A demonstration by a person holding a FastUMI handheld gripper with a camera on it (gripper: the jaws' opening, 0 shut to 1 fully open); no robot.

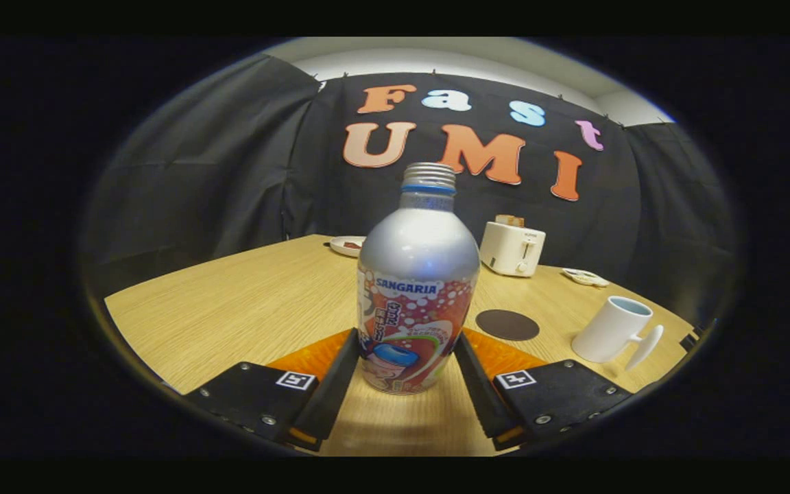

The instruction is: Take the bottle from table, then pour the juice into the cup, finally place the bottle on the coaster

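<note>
- Our gripper (410, 357) has its two fingers on either side of the bottle (417, 288), low down at the label. Both fingers look like they're touching the sides, so we'd call it clamped on the bottle.
- The bottle is standing upright on the wooden surface (244, 309) right between the fingers. Silver shoulder, colourful printed wrap on the lower half, metal screw cap (429, 176) on top with a blue ring under it.
- Just past the right finger there's a dark round coaster (507, 324) lying flat on the surface, not touching anything.
- Further right of the coaster sits a white cup (612, 329), handle pointing away from the bottle. It looks tilted to us, but that could just be the fisheye.
- Way at the back we've got a white toaster (512, 248) with something sticking out of the slot, a small plate (348, 245) behind the bottle's left side, and another small flat dish (585, 276) to the right of the toaster.
</note>
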